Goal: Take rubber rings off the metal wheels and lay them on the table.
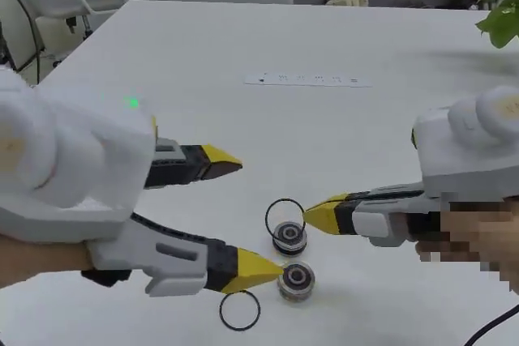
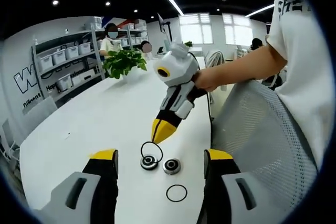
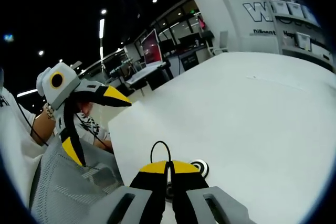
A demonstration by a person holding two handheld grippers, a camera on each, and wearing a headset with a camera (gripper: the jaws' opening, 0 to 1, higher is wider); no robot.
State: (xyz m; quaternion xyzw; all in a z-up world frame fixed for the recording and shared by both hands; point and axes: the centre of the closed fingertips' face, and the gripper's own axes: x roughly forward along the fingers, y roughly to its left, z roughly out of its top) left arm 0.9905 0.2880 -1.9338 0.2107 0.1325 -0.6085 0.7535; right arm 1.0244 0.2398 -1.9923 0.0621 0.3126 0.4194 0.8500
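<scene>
Pinched thin black rubber ring (image 1: 285, 199) in closed right gripper (image 1: 315, 216), clamped stretch hidden; held left gripper (image 1: 255, 216) spread wide, covering near silver metal wheel (image 1: 298, 279) at its left edge.

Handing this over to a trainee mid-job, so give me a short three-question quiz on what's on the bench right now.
1. True or false: the left gripper has its jaws shut.
2. How many loose rings lie flat on the table, clear of both grippers? A) none B) one C) three
3. Fill in: the right gripper is shut on a ____, at the farther metal wheel.
Key: 1 false, the jaws stand wide apart. 2 B. 3 rubber ring.
</scene>
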